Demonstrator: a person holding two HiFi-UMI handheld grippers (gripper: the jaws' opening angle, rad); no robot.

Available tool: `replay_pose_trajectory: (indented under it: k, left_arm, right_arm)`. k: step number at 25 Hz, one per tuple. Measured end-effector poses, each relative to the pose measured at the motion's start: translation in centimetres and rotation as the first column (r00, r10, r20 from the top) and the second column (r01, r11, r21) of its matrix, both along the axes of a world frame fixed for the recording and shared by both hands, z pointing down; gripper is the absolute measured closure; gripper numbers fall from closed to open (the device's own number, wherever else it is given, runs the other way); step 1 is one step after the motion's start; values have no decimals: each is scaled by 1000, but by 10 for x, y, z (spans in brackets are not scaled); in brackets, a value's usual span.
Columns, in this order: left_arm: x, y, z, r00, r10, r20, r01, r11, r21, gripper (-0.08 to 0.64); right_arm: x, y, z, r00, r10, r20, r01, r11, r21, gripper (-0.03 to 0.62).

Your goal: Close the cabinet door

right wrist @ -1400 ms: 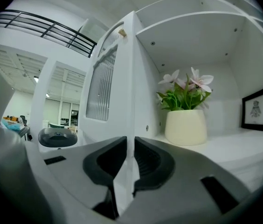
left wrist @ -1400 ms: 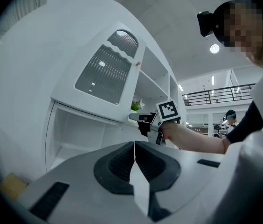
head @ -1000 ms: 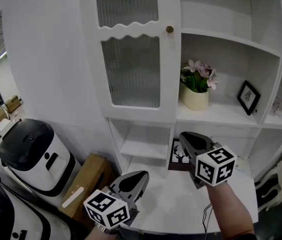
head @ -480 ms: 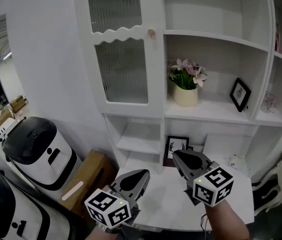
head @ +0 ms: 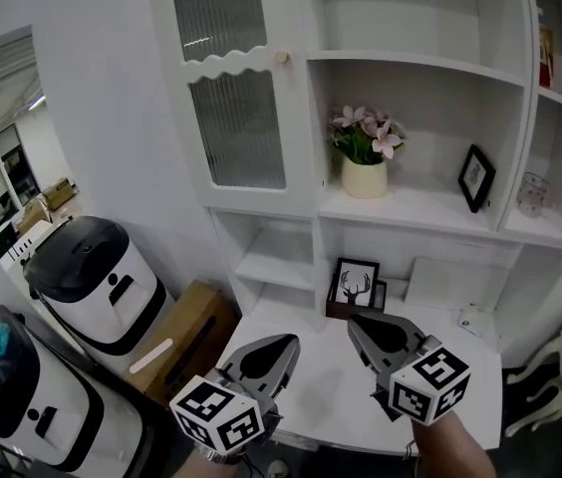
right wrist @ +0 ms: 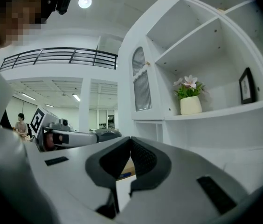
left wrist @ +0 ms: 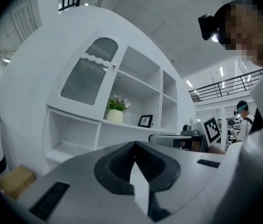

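The white cabinet door (head: 236,98) with ribbed glass and a small round knob (head: 281,58) covers the upper left compartment and looks flush with the cabinet front. It also shows in the left gripper view as the door (left wrist: 86,78), and foreshortened in the right gripper view as the door (right wrist: 143,85). My left gripper (head: 279,347) and right gripper (head: 361,329) hover low over the white desk (head: 331,391), well short of the door. In their own views the left gripper (left wrist: 134,144) and the right gripper (right wrist: 130,140) have their jaws together, with nothing held.
On the open shelf stand a flower pot (head: 364,177) and a black picture frame (head: 475,177). A deer picture (head: 354,284) leans below. Left of the desk are a white and black bin (head: 102,277) and a cardboard box (head: 181,337).
Both grippers have drawn back from the cabinet, which now looks farther off. The right gripper sits lower in the head view. The door has not moved.
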State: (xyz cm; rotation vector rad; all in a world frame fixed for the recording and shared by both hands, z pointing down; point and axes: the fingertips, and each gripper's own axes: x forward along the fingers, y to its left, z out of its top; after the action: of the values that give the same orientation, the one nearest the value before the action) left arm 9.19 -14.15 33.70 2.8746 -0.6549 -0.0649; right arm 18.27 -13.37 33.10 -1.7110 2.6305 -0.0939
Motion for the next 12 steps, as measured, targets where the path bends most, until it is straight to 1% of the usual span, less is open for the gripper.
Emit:
replay_pose_trajectory:
  k: [6,12]
  left_arm:
    - [4,35,1,998,-60,8,60,998,6,555]
    - [4,63,2,994,-103,17,103,995,7,555]
  right_arm:
    - [4,33,0,998,-58,1,58,998,8,588]
    - [1,60,2,994,-111,6,110,994,12,588]
